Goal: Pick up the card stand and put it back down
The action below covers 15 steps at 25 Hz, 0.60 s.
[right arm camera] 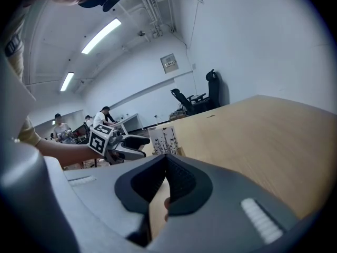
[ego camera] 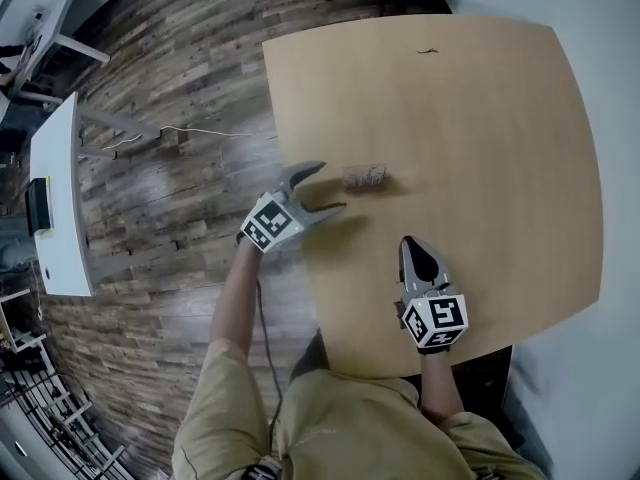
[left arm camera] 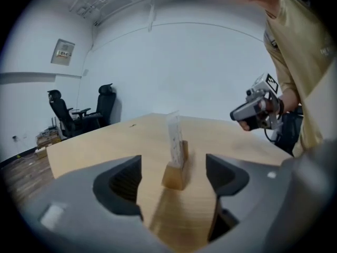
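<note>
Card stand sits upright on the bare wooden counter, a small wooden block with a clear card slotted into it. It is just ahead of my left tongs, which are spread wide and hold nothing. In the left gripper view the block lines up with the gap but is not yet between the pads. My right tongs are closed on nothing and hover apart, nearer my body. To do this well, I judge I should ease the left forward and low, straddle the block rather than the flimsy card, and close gently so it doesn't tip.
</note>
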Available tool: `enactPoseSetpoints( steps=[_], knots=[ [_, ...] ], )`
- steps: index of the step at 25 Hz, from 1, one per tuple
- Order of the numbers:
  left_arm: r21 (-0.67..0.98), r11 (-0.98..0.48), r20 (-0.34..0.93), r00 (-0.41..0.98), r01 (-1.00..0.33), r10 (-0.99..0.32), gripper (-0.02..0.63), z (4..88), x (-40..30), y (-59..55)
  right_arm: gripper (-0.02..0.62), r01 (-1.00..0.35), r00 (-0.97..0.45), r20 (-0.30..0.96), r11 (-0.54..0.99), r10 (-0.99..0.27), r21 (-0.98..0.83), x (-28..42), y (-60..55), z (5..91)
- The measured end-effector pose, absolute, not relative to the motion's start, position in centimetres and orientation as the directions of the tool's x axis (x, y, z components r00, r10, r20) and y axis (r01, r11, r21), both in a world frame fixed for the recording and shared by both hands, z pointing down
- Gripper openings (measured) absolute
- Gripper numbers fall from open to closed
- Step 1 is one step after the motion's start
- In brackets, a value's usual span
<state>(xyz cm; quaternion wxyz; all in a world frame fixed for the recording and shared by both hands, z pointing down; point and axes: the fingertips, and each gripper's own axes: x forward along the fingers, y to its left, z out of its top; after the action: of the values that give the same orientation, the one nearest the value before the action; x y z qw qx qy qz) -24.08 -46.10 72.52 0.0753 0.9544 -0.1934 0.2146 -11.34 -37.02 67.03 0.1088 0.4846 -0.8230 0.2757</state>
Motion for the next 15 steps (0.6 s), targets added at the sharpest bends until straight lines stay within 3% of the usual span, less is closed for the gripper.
enactPoseSetpoints(
  steps=[10, 15],
  knots=[
    [0.044, -0.968, 0.454, 0.868, -0.246, -0.200, 0.326, 76.0, -17.6, -48.6, 0.005, -0.865, -0.493, 0.473, 0.351, -0.730, -0.359, -9.9, -37.9, 69.9],
    [0.035, -0.985, 0.500, 0.856, -0.171, -0.131, 0.248, 77.6, -15.0, -48.5, 0.005, -0.871, -0.477, 0.478, 0.325, -0.738, -0.368, -8.3, -38.0, 70.8]
  ],
)
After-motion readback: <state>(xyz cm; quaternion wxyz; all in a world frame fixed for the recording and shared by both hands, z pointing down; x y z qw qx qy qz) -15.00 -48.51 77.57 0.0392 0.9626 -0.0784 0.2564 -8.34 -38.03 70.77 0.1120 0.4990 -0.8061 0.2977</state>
